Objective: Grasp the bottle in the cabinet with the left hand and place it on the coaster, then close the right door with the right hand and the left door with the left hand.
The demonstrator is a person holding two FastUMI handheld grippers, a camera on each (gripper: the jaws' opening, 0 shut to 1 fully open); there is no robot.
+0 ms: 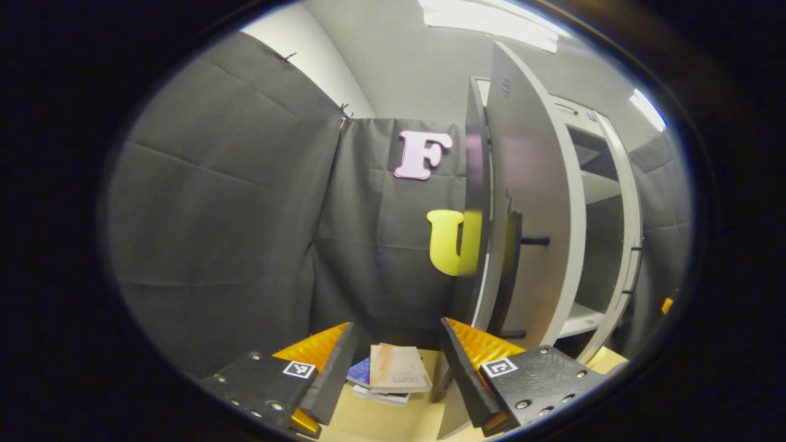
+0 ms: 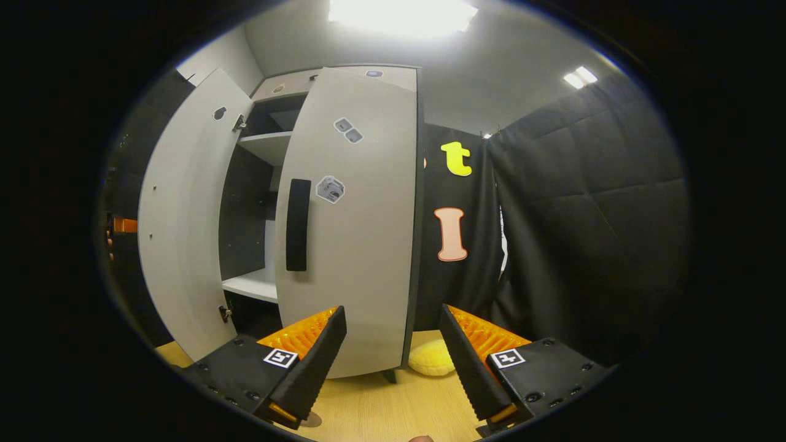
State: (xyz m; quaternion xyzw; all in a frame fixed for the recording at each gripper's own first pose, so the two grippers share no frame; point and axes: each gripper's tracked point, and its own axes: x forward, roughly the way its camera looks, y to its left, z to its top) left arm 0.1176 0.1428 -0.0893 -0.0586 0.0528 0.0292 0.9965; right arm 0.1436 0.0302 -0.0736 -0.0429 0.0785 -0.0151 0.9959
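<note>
In the right gripper view the right tongs [image 2: 390, 344] stand wide apart with nothing between them, just in front of the cabinet's right door [image 2: 353, 233] near its dark vertical handle [image 2: 298, 224]; the door is swung most of the way across the opening, which suggests the closing push is under way. In the left gripper view the left tongs [image 1: 393, 362] are likewise spread and empty, held low by the edge of the left door [image 1: 528, 202], probably waiting its turn, above a stack of books [image 1: 393, 371] on the wooden surface [image 1: 381, 423]. I cannot make out the bottle or coaster, though a yellow cushion-like thing [image 2: 431, 358] lies by the cabinet's foot.
</note>
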